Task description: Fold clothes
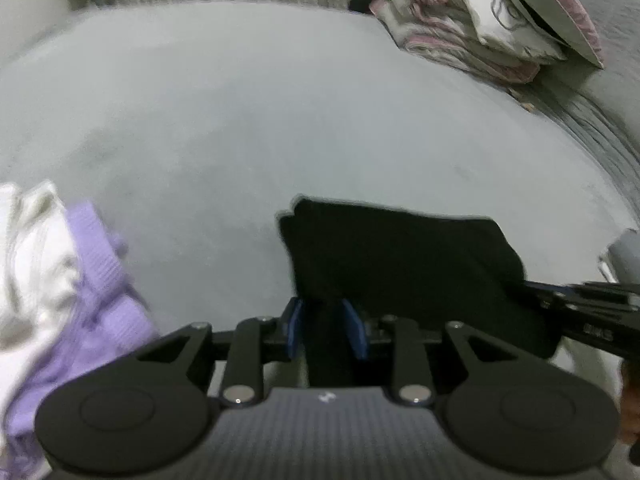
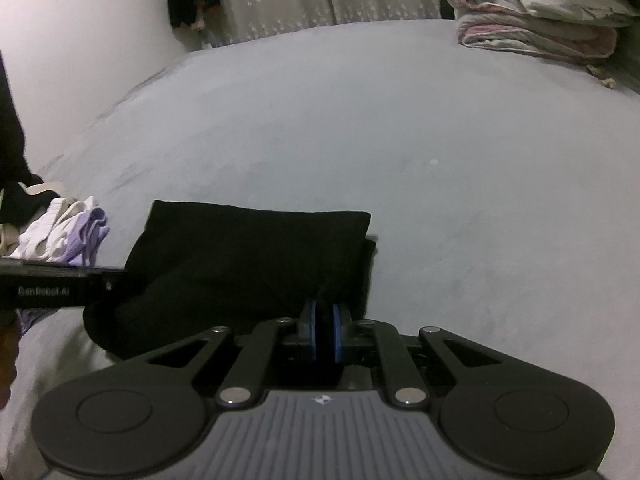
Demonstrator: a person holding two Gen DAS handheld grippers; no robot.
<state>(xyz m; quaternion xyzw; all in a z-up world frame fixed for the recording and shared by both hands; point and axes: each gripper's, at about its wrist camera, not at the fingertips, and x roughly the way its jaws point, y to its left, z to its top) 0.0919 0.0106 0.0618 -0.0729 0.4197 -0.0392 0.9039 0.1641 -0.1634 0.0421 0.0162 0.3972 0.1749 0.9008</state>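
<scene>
While both grippers, left gripper (image 1: 324,326) and right gripper (image 2: 325,330), pinch the black garment (image 2: 256,256) at its near edge, the grey bed (image 2: 360,128) lies open beyond; the clothes pile (image 1: 72,280) sits left.

Garment (image 2: 248,256) on bed (image 2: 360,120); clothes pile (image 2: 68,236) left.

A plain black folded cloth garment (image 2: 256,256) lies on a pale grey bedsheet (image 2: 360,128), beside crumpled lilac ribbed fabric (image 1: 100,280) and white fabric (image 1: 28,248).
</scene>
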